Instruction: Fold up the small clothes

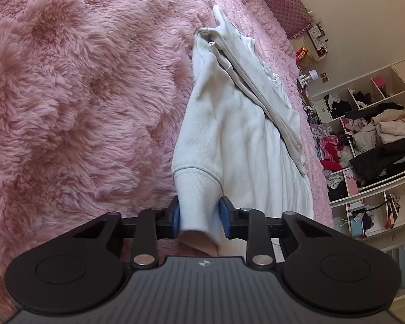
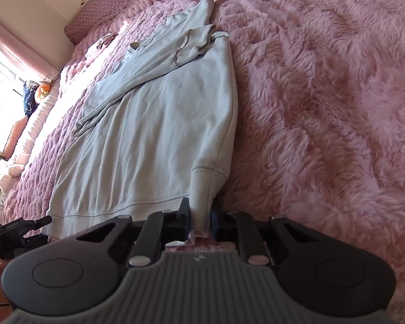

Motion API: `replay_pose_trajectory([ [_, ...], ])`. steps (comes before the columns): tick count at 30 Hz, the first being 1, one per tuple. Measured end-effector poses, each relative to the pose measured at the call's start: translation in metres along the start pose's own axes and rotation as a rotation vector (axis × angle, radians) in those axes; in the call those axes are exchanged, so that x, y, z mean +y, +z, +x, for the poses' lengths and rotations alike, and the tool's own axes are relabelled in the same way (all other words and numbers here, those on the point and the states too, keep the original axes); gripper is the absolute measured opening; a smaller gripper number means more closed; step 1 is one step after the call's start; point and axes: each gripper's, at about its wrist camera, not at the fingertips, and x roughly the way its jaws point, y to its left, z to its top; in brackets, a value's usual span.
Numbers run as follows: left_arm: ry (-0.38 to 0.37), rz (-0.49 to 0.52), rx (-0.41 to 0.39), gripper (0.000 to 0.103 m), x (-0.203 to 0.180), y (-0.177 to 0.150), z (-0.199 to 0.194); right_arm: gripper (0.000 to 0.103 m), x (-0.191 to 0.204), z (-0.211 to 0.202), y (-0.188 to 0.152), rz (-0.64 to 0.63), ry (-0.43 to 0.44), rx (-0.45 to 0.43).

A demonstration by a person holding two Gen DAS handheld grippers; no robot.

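Observation:
A white sweatshirt [image 1: 229, 140] lies on a pink fluffy blanket [image 1: 81, 94], its sleeves folded across the body. My left gripper [image 1: 201, 217] is shut on one ribbed hem corner of it. In the right wrist view the sweatshirt [image 2: 154, 135] looks pale blue-grey in shadow, and my right gripper [image 2: 200, 220] is shut on the other hem corner. The hem [image 2: 116, 208] runs left from there toward the left gripper [image 2: 27, 225], seen at the frame's left edge.
The blanket [image 2: 324, 108] covers a bed with a quilted pink headboard [image 1: 280, 2]. Open white shelves [image 1: 370, 145] stuffed with clothes stand beyond the bed. Pillows and soft toys [image 2: 27, 100] lie by a bright window.

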Motion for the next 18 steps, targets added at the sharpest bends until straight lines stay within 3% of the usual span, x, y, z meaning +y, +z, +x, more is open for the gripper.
replay_pose_trajectory([
  [2,-0.001,0.031,0.000,0.017,-0.007,0.000,0.000,0.004,0.003,-0.002,0.001,-0.015,-0.005,-0.004],
  [8,-0.017,0.071,-0.009,0.010,-0.021,0.005,-0.003,0.004,0.005,-0.006,0.010,0.028,0.026,-0.029],
  [18,-0.221,0.019,-0.102,0.009,-0.036,0.040,-0.008,0.003,0.006,-0.022,0.049,0.187,0.173,-0.159],
])
